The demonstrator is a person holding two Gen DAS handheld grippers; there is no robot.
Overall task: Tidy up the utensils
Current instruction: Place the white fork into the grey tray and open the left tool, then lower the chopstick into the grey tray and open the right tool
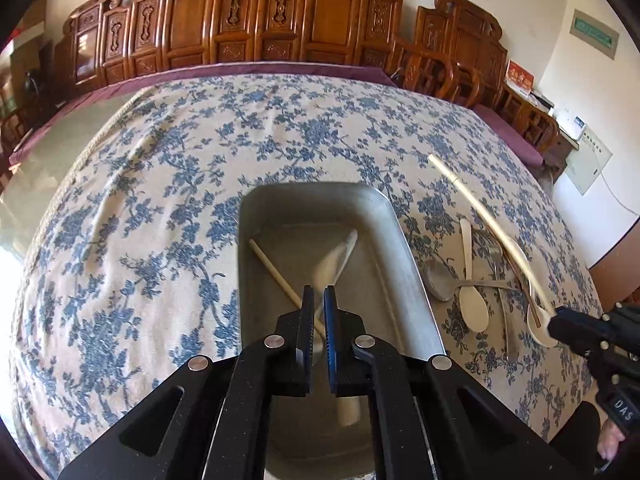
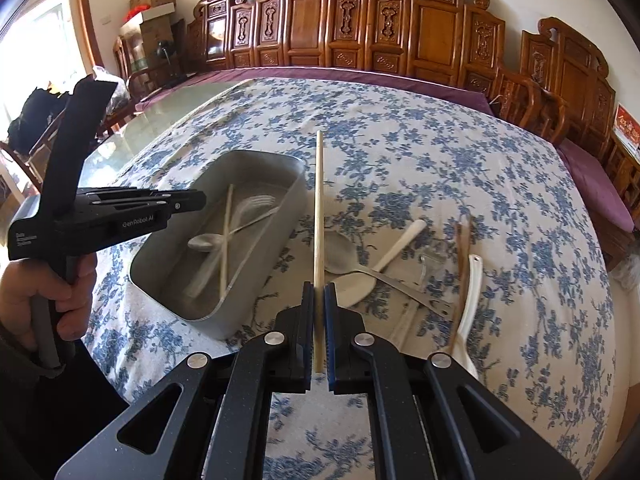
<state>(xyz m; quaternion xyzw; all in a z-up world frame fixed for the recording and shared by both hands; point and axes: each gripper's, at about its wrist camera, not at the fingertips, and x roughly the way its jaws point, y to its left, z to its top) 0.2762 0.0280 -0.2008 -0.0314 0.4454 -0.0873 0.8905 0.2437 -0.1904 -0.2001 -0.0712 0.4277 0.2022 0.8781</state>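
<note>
Right gripper [image 2: 319, 300] nearest, jaws clamped on pale chopstick [image 2: 318, 208], held above floral worktop [image 2: 460, 152] beside metal tray [image 2: 296, 200]. Left gripper [image 1: 319, 304] over tray, jaws pinching blurred white utensil [image 1: 336, 260]. Tray holds chopstick, fork, spoon. Remaining on cloth: metal spoon [image 2: 340, 258], white spoons, brown chopsticks [image 2: 462, 264]. Judged roughly half done.

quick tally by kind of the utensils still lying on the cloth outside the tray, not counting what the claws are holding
spoons: 3 (metal spoon, cream spoon, white soup spoon)
metal fork: 1
brown chopsticks: 2, lying close together
total: 6
</note>
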